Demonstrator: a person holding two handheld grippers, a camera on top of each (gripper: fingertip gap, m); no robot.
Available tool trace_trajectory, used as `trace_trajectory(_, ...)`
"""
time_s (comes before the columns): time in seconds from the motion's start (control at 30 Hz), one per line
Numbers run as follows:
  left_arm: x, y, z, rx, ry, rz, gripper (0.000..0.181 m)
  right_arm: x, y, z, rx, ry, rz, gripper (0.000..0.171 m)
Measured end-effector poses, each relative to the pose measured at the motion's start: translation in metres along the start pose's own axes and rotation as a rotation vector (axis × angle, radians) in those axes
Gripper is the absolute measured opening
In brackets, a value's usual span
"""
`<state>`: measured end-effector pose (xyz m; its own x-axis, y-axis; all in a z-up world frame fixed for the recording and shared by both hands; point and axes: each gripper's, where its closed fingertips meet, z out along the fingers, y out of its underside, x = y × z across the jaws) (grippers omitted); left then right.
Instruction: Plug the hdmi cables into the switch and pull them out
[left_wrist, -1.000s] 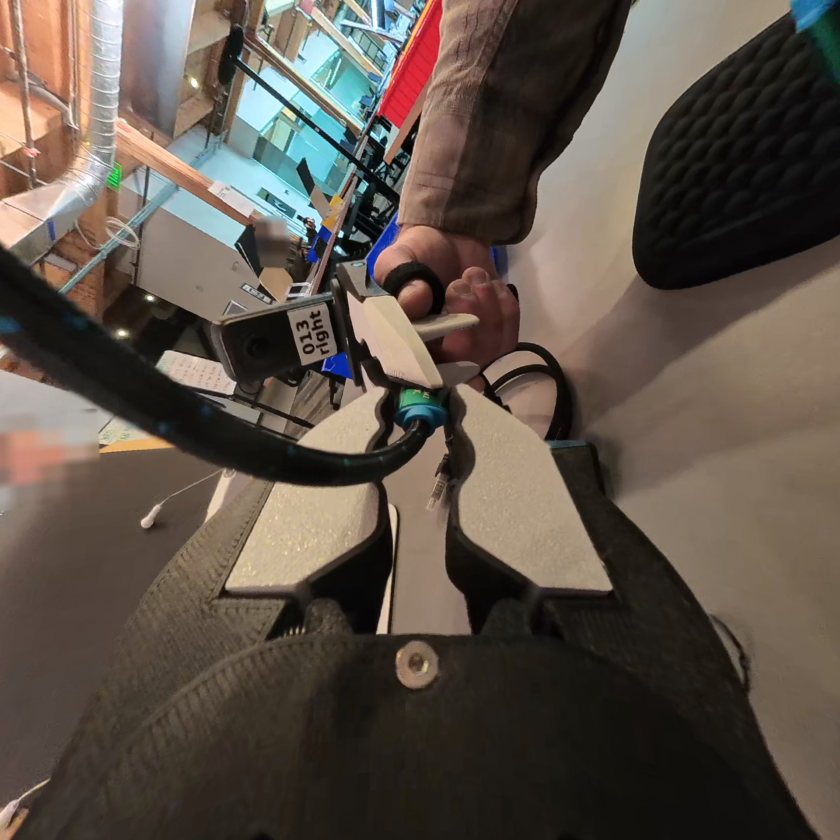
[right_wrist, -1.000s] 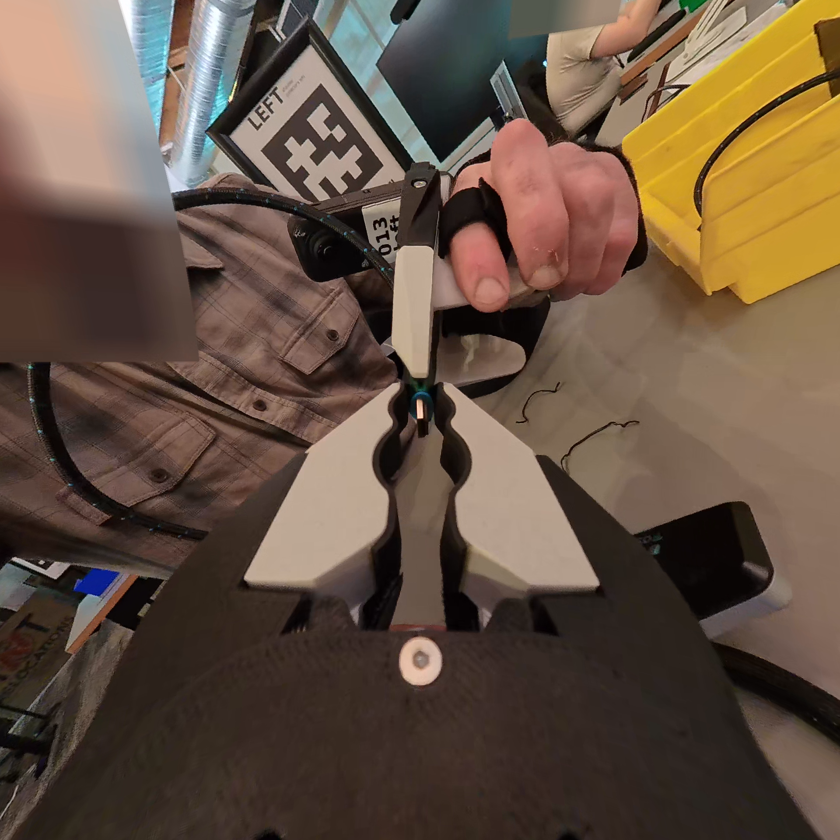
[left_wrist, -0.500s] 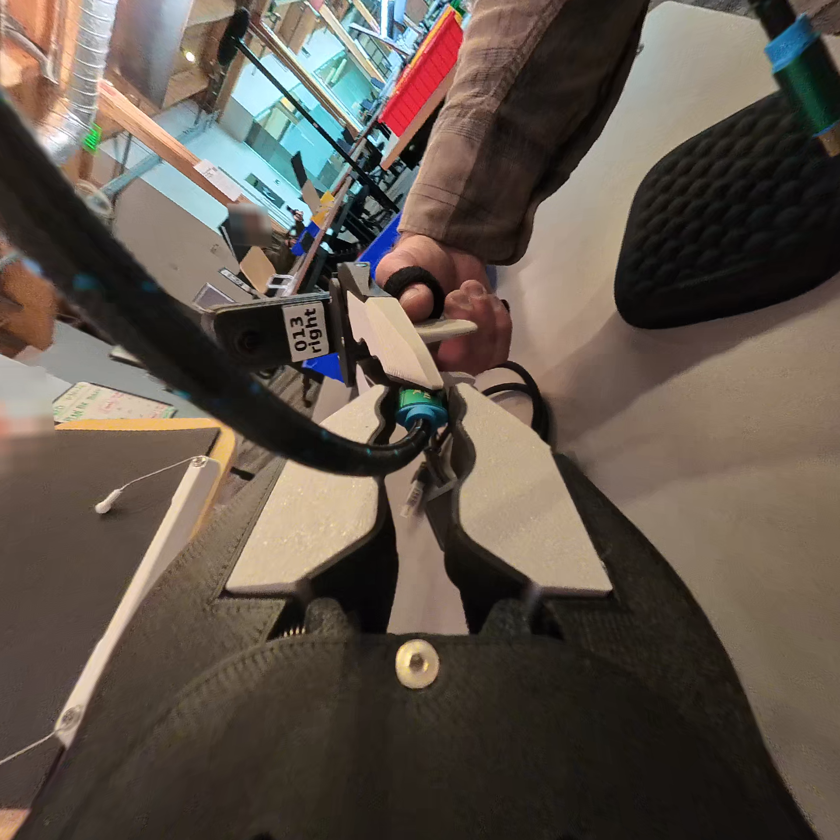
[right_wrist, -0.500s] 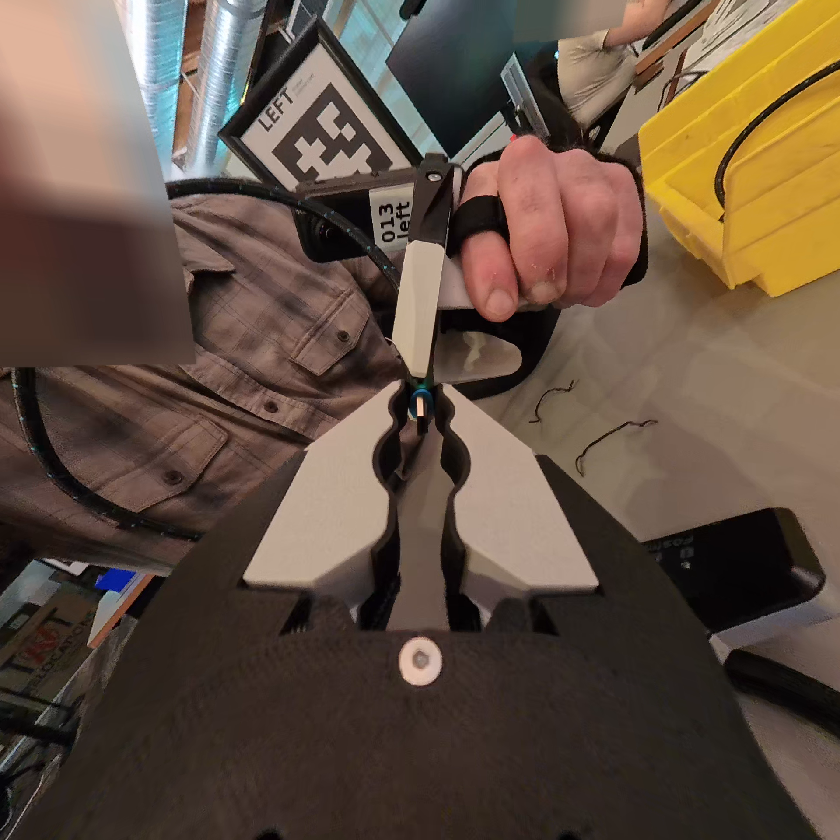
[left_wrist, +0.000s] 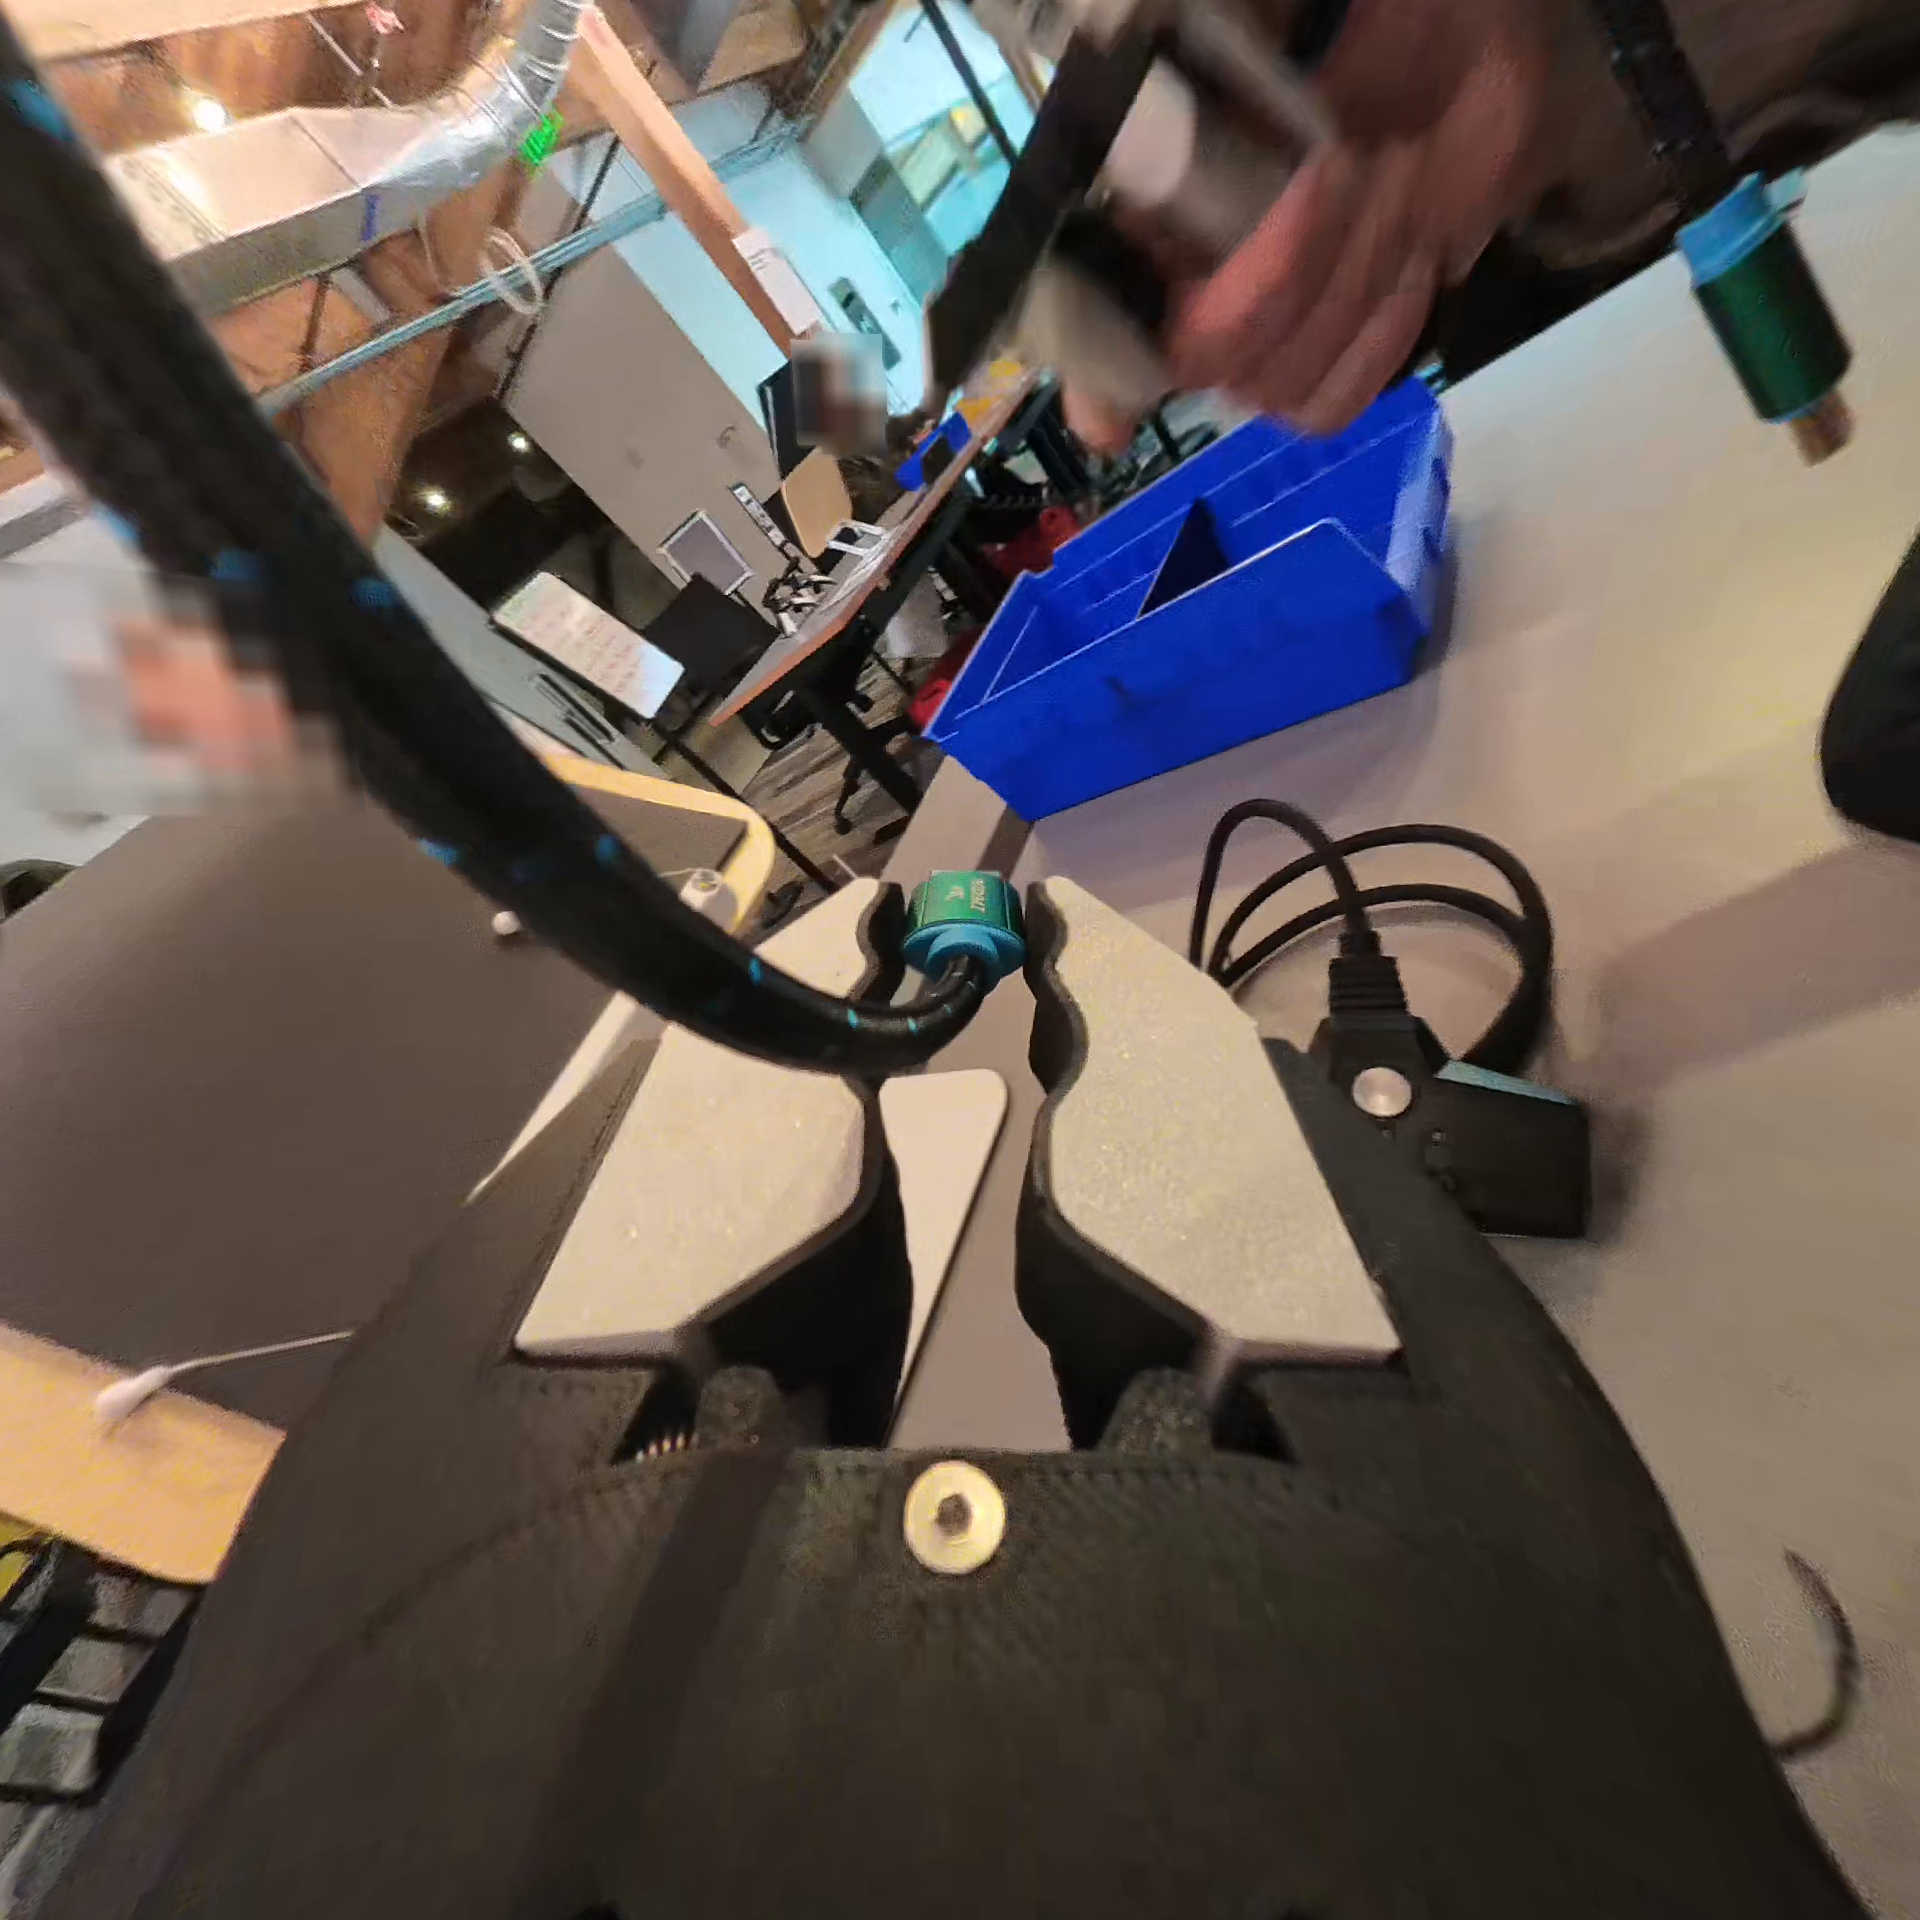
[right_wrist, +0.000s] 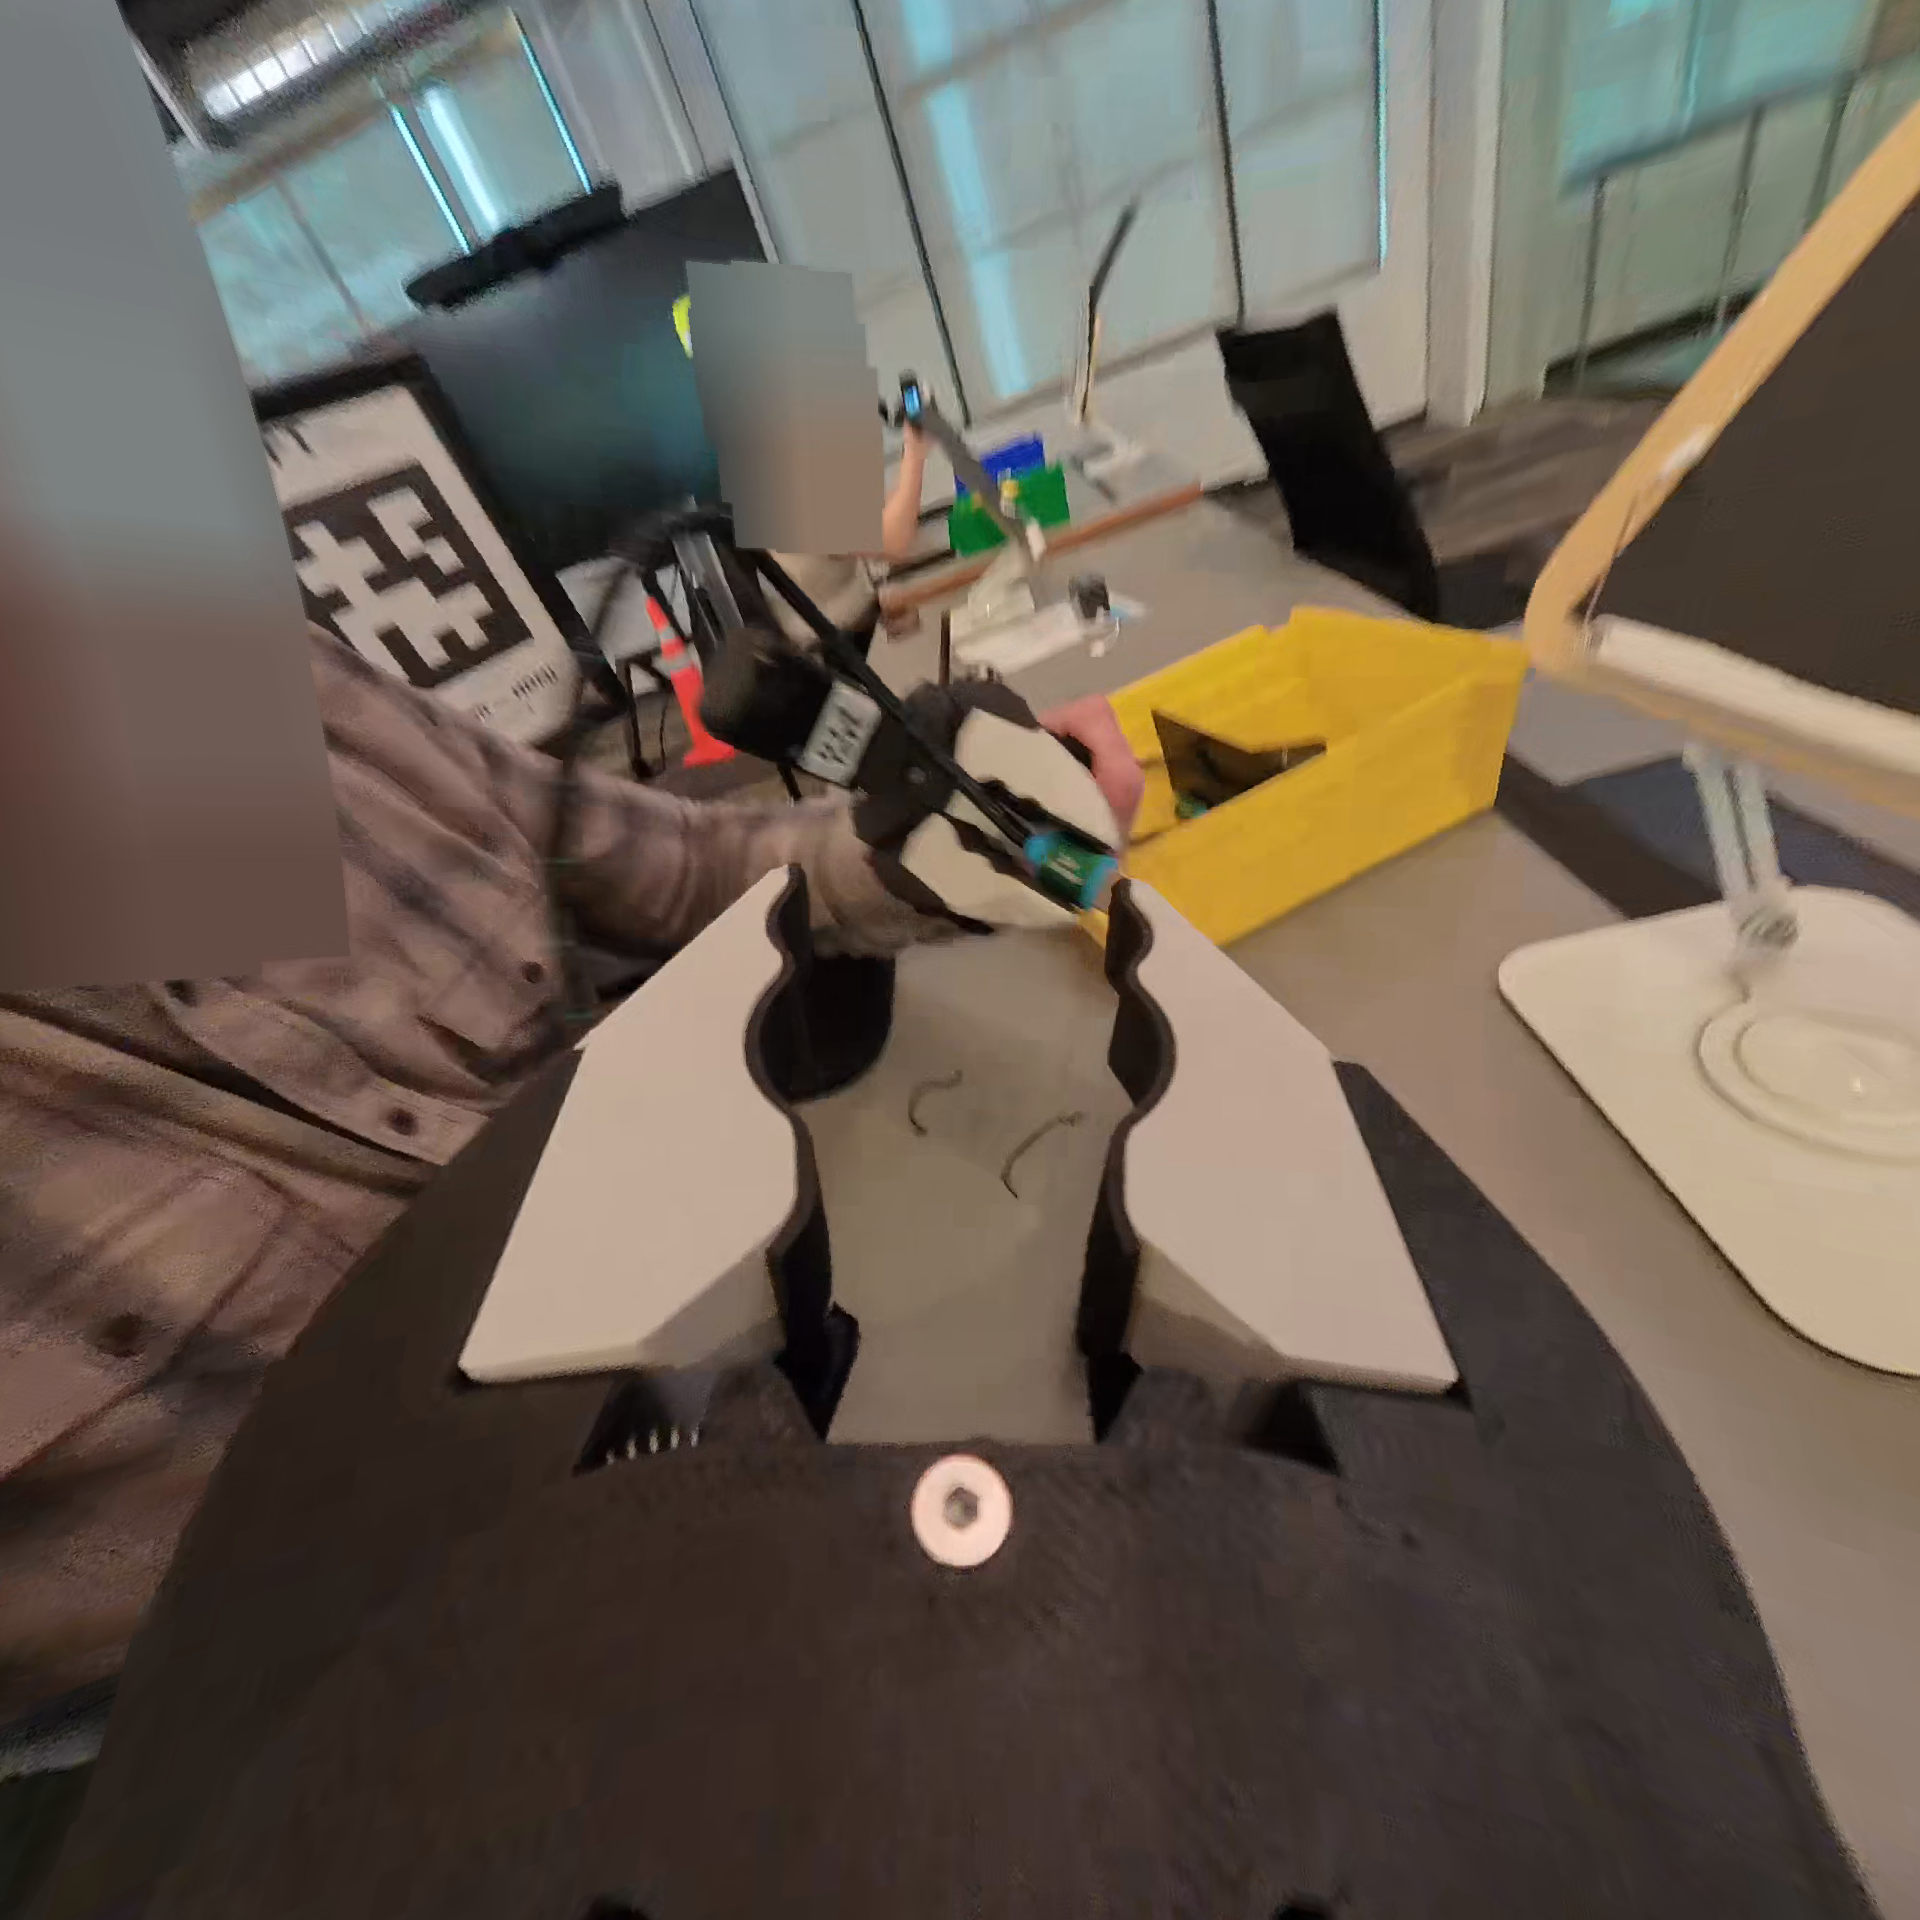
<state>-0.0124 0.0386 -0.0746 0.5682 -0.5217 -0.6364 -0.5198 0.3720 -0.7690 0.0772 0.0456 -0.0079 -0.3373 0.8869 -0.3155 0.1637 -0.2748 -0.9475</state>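
Observation:
In the left wrist view my left gripper (left_wrist: 961, 914) is shut on a green HDMI plug (left_wrist: 961, 906) with a blue collar. Its black braided cable (left_wrist: 312, 623) loops up and left. The black HDMI switch (left_wrist: 1507, 1153) lies on the grey table to the right of my fingers, with a thin black cable (left_wrist: 1371, 883) plugged into it. A second green plug (left_wrist: 1766, 312) hangs at the upper right. My right gripper (right_wrist: 956, 894) is open and empty. The right wrist view shows the left gripper (right_wrist: 987, 821) beyond it, still pinching the green plug (right_wrist: 1075, 862).
A blue bin (left_wrist: 1195, 644) stands behind the switch. A yellow bin (right_wrist: 1351, 769) sits past the left gripper. A white stand base (right_wrist: 1766, 1091) is at the right. A black-and-white marker board (right_wrist: 405, 561) and a person's plaid sleeve (right_wrist: 312, 935) are at the left. The grippers' ends are close to 12 cm from one another. From my left tips it is roughly 15 cm to the black HDMI switch (left_wrist: 1507, 1153); from my right, 25 cm.
My right gripper, shut on the tip of the green plug before, has opened and drawn away from it. My left gripper kept the plug and swung towards the switch.

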Motion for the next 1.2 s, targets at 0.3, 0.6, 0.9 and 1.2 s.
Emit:
trace_trajectory(0.3, -0.015, 0.002, 0.02, -0.056, -0.046, 0.113, 0.023, -0.083, -0.013, -0.001, 0.031, -0.045, -0.078, 0.066)
trace_trajectory(0.6, -0.033, 0.021, 0.044, -0.231, -0.079, 0.055, 0.022, -0.048, -0.022, 0.01, -0.284, 0.503, -0.424, 0.002)
trace_trajectory(0.9, -0.056, 0.061, 0.081, -0.619, -0.063, 0.093, 0.023, -0.048, -0.092, 0.055, -0.794, 0.941, -1.297, 0.003)
trace_trajectory(1.2, -0.021, 0.048, 0.111, -0.69, 0.009, 0.224, 0.023, -0.034, -0.088, 0.156, -1.056, 0.708, -1.444, 0.003)
